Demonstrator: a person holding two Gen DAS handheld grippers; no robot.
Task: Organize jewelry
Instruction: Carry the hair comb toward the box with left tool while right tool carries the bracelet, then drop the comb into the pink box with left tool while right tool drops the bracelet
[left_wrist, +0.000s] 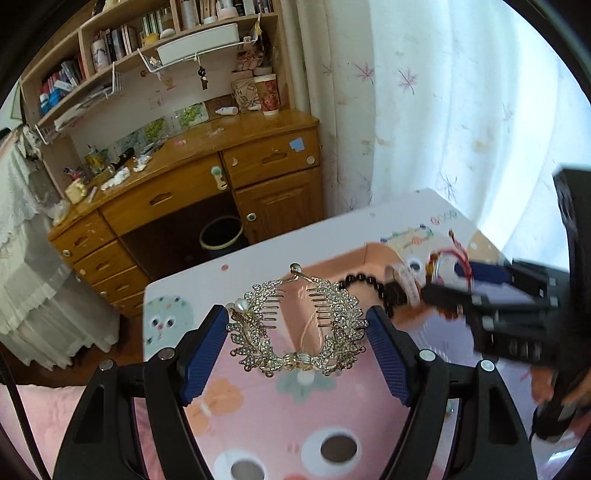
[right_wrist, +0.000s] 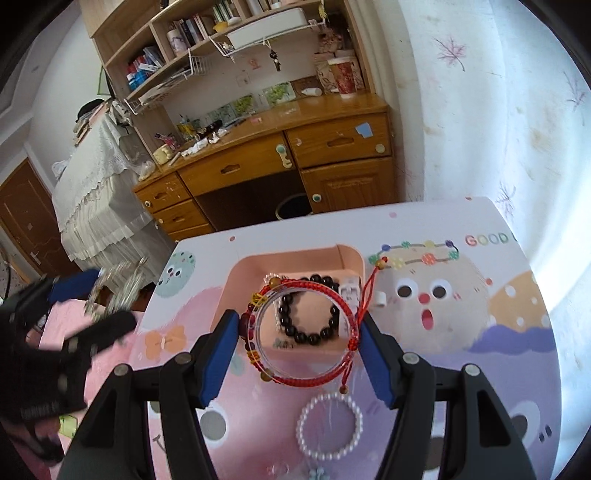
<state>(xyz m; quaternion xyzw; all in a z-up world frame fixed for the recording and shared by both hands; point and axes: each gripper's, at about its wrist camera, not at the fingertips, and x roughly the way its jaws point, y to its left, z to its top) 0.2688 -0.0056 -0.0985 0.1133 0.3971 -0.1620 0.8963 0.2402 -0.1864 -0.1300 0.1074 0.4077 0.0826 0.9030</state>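
Mat (right_wrist: 480, 332) print reads "GOOD"; right hand-held gripper (right_wrist: 295, 343) clamps red bracelet (right_wrist: 334, 382).

We see both views lit brightly by daylight through the curtain (left_wrist: 461, 110), which blows out to white glare at the right. Fisheye bending curves the desk (left_wrist: 192, 173) and shelves, with black corners. In each view the other gripper is smeared by motion blur: right gripper (left_wrist: 461, 291), left gripper (right_wrist: 110, 299).
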